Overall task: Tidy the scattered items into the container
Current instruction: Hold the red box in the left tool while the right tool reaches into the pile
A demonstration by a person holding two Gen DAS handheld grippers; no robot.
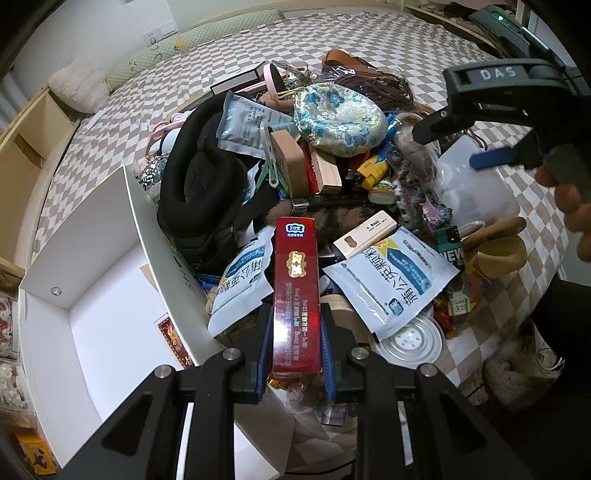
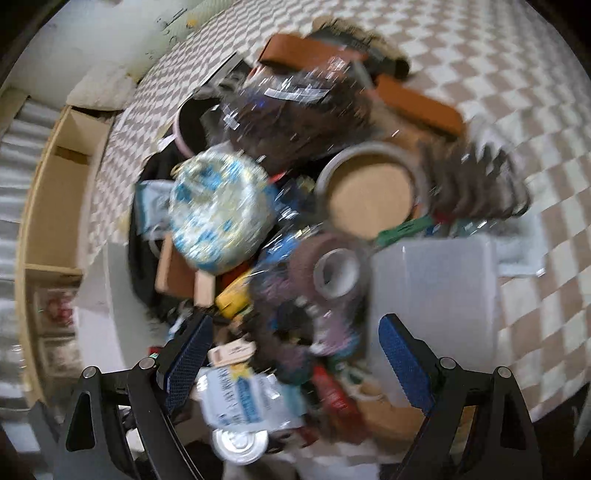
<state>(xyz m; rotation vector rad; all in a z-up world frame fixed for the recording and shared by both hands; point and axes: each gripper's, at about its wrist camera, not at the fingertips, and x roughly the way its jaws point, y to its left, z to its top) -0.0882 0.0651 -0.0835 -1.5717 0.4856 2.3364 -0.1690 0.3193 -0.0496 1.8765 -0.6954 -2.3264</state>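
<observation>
The left tongs (image 1: 294,354) grip a red box (image 1: 295,295) just beside the white container (image 1: 110,266), which looks nearly empty. The right tongs (image 2: 295,363) hang spread and empty over the heap (image 2: 295,206) on the bed, so most tidying is left

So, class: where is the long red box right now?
In the left wrist view, the long red box sits low and central, clamped in the left gripper, over the pile right of the white container.

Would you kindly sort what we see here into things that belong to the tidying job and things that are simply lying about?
Part of the job:
- red box, clamped in the left gripper
- white container, open beside the pile
- floral pouch, blue-white sachet and tape roll, in the pile
- right gripper, open, empty

Just lying about:
- checkered bedspread
- white pillow
</observation>
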